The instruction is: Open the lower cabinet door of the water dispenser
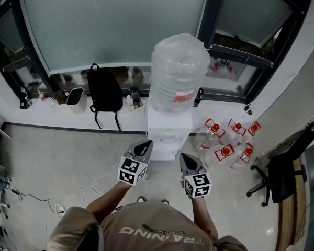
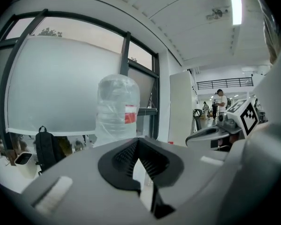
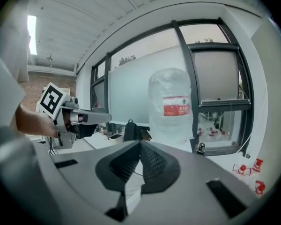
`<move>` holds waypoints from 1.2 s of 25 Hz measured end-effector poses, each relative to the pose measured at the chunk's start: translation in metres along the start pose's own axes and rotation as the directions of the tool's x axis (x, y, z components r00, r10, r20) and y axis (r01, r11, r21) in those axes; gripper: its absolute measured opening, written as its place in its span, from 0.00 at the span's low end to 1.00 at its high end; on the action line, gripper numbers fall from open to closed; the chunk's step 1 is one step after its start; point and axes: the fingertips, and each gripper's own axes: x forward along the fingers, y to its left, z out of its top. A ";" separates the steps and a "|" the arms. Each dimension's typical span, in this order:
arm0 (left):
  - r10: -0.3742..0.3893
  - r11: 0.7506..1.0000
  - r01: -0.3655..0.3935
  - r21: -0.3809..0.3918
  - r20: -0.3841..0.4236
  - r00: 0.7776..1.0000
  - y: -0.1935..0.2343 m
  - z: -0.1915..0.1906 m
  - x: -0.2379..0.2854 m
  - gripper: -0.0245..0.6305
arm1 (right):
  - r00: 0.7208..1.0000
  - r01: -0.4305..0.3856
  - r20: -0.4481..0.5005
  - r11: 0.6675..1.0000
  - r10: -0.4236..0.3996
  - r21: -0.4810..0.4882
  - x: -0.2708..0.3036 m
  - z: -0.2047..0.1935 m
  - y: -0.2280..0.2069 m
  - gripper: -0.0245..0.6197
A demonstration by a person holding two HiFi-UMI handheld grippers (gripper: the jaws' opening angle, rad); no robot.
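backpack [image 1: 104,92], floor bottles [image 1: 215,127] flank water dispenser [image 1: 169,132]

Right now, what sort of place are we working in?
Likely an office or lab corner along a window wall: a white water dispenser carrying a big bottle, spare red-capped water bottles grouped beside it, and a black office chair.
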 end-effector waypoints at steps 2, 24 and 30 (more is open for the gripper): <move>-0.004 1.000 0.004 0.003 0.027 1.000 -0.004 0.009 -0.003 0.04 | 1.000 0.007 0.005 1.000 -0.007 -0.015 -0.003 0.006 -0.004 0.05; -0.026 0.998 0.010 0.064 0.257 0.966 -0.019 0.103 -0.042 0.04 | 0.980 0.051 0.197 0.986 -0.019 -0.159 -0.034 0.107 0.008 0.05; -0.025 0.997 0.004 0.078 0.265 0.964 -0.026 0.097 -0.052 0.04 | 0.978 0.061 0.207 0.987 -0.030 -0.145 -0.045 0.102 0.014 0.05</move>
